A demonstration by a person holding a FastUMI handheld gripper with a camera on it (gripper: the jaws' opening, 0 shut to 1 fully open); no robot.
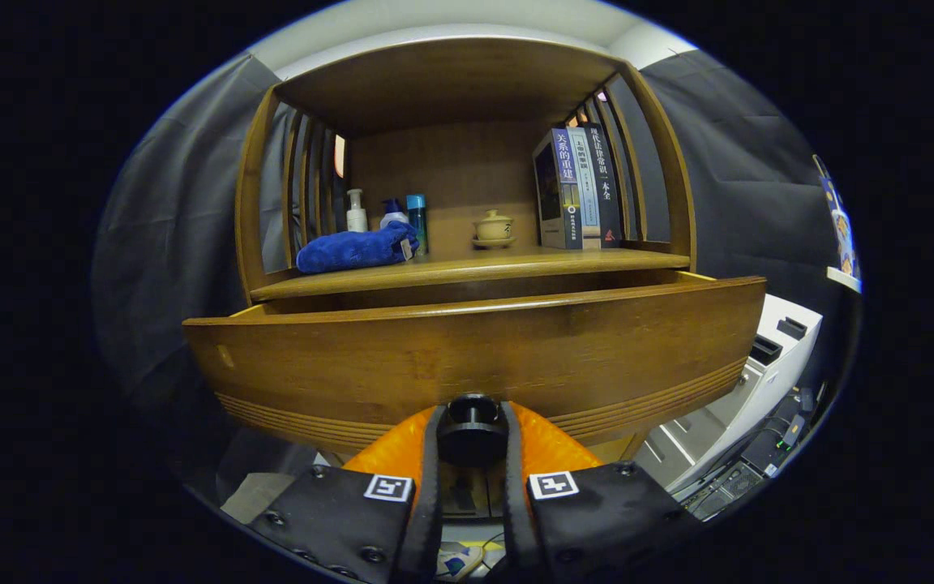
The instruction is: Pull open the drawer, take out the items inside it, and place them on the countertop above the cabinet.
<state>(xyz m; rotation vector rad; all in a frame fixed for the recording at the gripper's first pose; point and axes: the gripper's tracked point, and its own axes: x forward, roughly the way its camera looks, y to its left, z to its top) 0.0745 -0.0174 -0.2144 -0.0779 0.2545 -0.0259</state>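
Gripping the drawer's black knob point(471, 428), the tool point(472, 442) has its two orange fingers point(546, 442) pressed in on either side of that round pull, one to each flank, with a square marker on each black finger base. Largest in view is the wooden cabinet point(467, 89), its curved slatted sides rising around an open shelf space. Next comes the drawer point(475, 357), pulled out toward the tool so that its broad front panel stands forward of the cabinet body; its inside cannot be seen from this low angle. Above the drawer lies the table point(516, 264), the flat top where things stand. At its right end a row of upright books point(576, 191) leans against the slats. Toward the left end a folded blue cloth point(356, 247) rests near the front edge, and just behind it stand a white pump bottle point(356, 212), a blue-capped bottle point(392, 212) and a slim blue-topped can point(417, 219). Between these and the books sits a small pale lidded teacup point(493, 227) on a saucer. Beside the cabinet, low on the right, white equipment point(747, 385) shows.
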